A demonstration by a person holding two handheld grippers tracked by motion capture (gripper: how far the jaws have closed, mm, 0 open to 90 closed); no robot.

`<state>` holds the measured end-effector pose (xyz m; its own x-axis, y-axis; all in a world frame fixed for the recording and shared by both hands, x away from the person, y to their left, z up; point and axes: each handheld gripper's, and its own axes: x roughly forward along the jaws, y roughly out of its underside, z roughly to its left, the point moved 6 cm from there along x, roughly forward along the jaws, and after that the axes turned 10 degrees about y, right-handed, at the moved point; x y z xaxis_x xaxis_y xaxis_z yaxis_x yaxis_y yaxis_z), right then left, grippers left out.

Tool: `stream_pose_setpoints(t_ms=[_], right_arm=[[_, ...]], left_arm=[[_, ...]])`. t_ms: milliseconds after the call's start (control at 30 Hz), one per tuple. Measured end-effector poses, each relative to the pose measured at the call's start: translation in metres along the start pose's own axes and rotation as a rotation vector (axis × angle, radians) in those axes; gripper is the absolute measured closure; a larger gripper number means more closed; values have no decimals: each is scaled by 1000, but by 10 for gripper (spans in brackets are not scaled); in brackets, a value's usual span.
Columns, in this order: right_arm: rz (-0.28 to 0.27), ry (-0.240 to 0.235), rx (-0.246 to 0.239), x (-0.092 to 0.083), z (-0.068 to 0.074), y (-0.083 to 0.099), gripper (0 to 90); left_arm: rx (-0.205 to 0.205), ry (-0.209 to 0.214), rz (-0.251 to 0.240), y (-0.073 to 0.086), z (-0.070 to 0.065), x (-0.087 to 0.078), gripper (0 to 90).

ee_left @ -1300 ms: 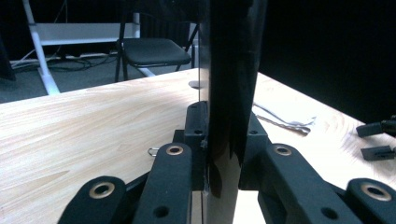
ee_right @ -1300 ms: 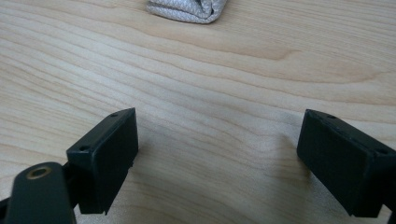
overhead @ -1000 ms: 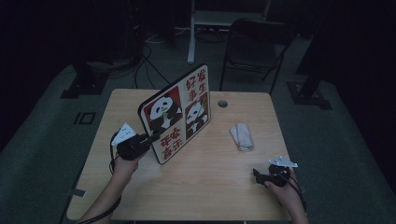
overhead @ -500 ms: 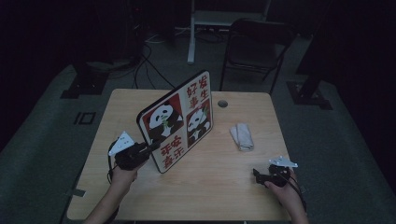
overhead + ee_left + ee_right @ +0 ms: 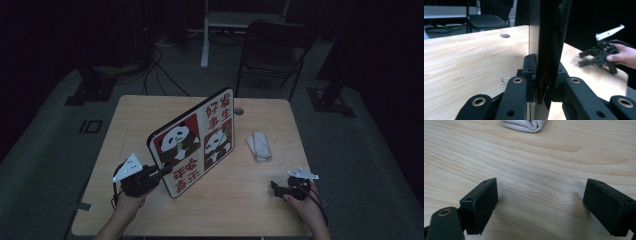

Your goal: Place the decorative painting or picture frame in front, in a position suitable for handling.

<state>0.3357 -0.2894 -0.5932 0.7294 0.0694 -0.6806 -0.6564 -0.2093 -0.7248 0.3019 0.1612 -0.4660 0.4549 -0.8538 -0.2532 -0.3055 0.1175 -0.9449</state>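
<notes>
**High view: panda board dragged toward the near-left, right hand parked**

High view: vs a second ago, the panda sign board (image 5: 196, 142) sits lower and further left on the wooden table (image 5: 150, 115); its near corner is now closer to the front edge. It stands on edge, tilted, printed face toward the camera, running diagonally from the near left up toward the cable hole (image 5: 239, 111). The left gripper (image 5: 159, 173) shifted with it, toward the person. It's clamped on the board's lower-left edge, forearm coming in from the bottom, gripper pointing right and slightly away. The right gripper (image 5: 274, 187) hasn't budged: near the front-right corner, low over the table, pointing left. The folded white cloth (image 5: 259, 146) lies in the same place, between board and right hand, touching neither.

Left gripper view: board (image 5: 549, 40) seen edge-on, upright between both black jaws, pads pinched on either face. Right gripper (image 5: 584, 58) farther off at right, held in a hand (image 5: 624, 55), jaws apart.

Right gripper view: jaws spread wide, nothing between them, bare tabletop (image 5: 536, 172) below. Cloth (image 5: 525, 124) at the top edge, well apart from the jaws.
</notes>
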Motion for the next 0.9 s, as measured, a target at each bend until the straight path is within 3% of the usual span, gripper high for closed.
stream_pose_setpoints(t_ms=[267, 533, 733, 900], right_arm=[[1, -1, 1, 0, 0, 0, 120], [1, 0, 1, 0, 0, 0, 120], [1, 0, 1, 0, 0, 0, 120], [1, 0, -1, 0, 0, 0, 120]], left_arm=[[15, 50, 13, 6, -15, -9, 797], [4, 120, 21, 12, -26, -18, 797], [13, 152, 29, 15, -32, -25, 797], [14, 210, 16, 18, -32, -30, 797]])
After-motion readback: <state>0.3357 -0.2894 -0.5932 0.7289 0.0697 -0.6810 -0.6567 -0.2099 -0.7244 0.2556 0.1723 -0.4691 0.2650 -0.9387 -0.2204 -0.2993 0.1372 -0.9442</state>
